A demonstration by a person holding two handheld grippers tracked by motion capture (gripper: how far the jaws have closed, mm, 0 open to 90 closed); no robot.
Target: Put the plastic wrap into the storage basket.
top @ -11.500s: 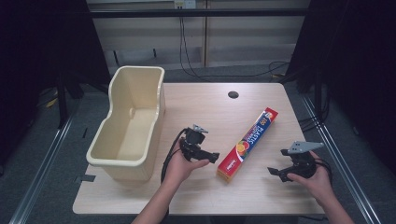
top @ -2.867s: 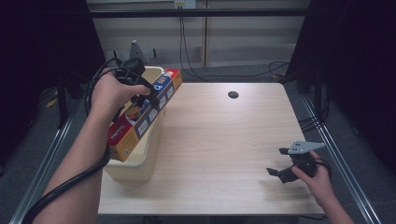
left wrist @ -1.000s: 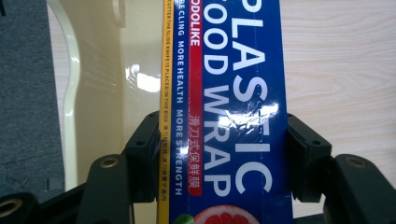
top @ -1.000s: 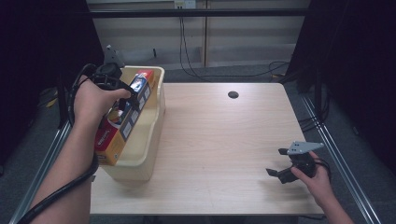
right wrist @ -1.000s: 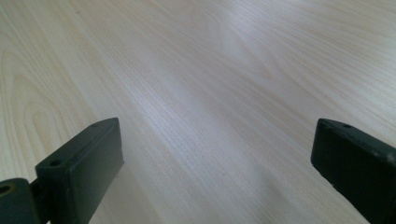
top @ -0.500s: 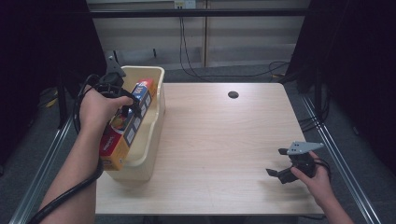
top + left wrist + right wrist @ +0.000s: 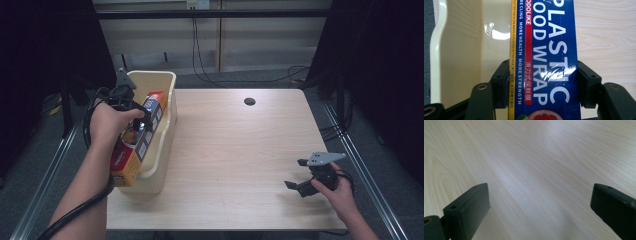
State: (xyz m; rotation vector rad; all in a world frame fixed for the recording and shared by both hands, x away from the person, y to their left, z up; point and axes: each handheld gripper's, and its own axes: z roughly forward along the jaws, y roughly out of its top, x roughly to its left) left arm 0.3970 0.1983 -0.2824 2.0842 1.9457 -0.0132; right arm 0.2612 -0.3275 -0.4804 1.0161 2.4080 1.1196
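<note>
One plastic wrap box [image 7: 544, 65] clamped by left gripper [image 7: 131, 111], tilted into cream bin [image 7: 167, 120] at table's left, likely for stowing | right gripper [image 7: 306, 176] spread wide, idle near right.

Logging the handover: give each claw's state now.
Left claw: closed on the plastic wrap box, over the tub.
Right claw: open, nothing held.

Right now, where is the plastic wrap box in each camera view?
High view: plastic wrap box at left, slanting into the cream tub, clamped by the left gripper.
Left gripper view: box runs up the centre between the jaws.
Right gripper view: not in it.
Shared landmark: the wooden table.
</note>
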